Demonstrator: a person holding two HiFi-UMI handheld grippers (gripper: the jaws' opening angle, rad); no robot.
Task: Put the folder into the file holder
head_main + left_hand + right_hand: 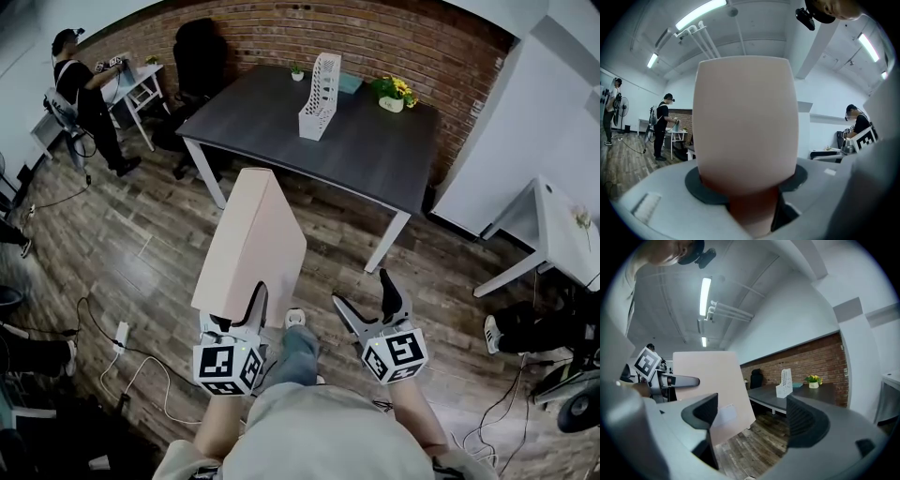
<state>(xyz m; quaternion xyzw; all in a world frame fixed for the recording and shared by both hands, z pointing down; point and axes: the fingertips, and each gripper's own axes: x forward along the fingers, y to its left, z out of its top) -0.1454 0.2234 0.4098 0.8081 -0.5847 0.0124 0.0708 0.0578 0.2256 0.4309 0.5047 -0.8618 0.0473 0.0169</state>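
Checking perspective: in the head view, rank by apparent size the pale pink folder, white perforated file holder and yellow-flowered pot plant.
1. pale pink folder, inflated by nearness
2. white perforated file holder
3. yellow-flowered pot plant

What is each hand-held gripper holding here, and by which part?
The left hand-held gripper is shut on the pale pink folder, gripping it by the end nearest the person. The right hand-held gripper is open and holds nothing.

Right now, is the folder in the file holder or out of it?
Out. The left gripper holds the folder over the floor; the file holder stands on the table, far from it.
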